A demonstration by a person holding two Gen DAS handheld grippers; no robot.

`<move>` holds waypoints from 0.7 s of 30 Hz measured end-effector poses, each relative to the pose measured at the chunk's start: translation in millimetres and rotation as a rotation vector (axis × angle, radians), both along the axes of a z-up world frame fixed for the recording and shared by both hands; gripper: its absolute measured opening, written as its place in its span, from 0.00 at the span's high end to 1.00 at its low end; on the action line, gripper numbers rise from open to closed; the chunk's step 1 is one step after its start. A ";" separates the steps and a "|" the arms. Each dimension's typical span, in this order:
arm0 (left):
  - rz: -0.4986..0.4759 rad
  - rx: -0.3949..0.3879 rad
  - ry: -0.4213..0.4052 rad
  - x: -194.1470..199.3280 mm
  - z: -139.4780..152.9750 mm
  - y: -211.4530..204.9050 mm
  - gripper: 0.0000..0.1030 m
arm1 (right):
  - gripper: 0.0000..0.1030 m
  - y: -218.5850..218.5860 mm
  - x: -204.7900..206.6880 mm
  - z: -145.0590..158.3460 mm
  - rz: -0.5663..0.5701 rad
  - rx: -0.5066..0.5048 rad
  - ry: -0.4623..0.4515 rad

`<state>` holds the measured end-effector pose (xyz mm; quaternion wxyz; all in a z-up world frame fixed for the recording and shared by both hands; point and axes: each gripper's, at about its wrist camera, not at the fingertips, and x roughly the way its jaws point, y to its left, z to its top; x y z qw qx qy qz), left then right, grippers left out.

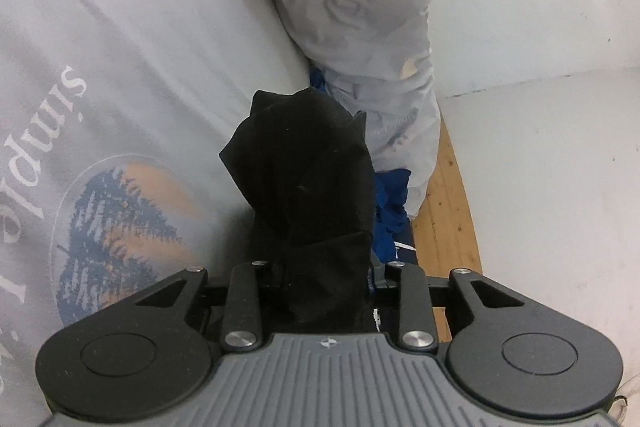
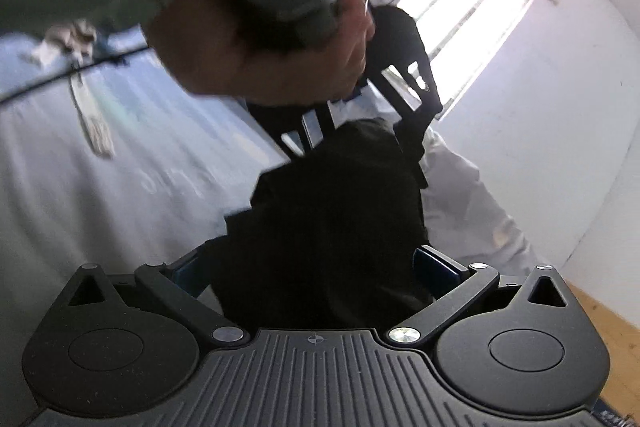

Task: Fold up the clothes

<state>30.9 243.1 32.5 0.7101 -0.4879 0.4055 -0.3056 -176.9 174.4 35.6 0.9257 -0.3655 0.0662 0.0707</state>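
Black garment (image 1: pixel 304 187) bunched and lifted off the printed bed sheet (image 1: pixel 120 87), pinched by the narrowed left gripper (image 1: pixel 320 291) and lying between the spread fingers of the right gripper (image 2: pixel 316 279), beyond it the bed's far edge; no finished fold visible, folding judged underway.

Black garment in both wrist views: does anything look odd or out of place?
Nothing looks damaged. The black garment is bunched up between the left tongs, not flat, and also sits between the right tongs. A blue cloth lies crumpled at the bed's edge.
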 end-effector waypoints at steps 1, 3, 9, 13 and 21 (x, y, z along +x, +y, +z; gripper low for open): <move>0.002 -0.005 0.005 0.2 0.5 -0.8 0.63 | 0.00 1.6 0.9 -3.0 0.003 -0.017 -0.006; 0.007 -0.019 0.016 1.2 0.8 -2.1 0.62 | 0.06 6.0 -2.4 -7.5 0.033 -0.064 -0.036; 0.013 -0.002 0.022 1.7 -1.1 -0.5 0.59 | 0.57 2.3 -0.1 -7.6 0.082 -0.120 0.005; 0.016 0.075 -0.040 -0.3 7.2 -0.5 0.27 | 0.81 -16.2 8.0 24.5 0.106 0.041 0.107; 0.079 0.161 0.005 4.1 -3.6 6.3 0.16 | 0.84 -63.3 8.3 77.9 0.127 0.282 0.190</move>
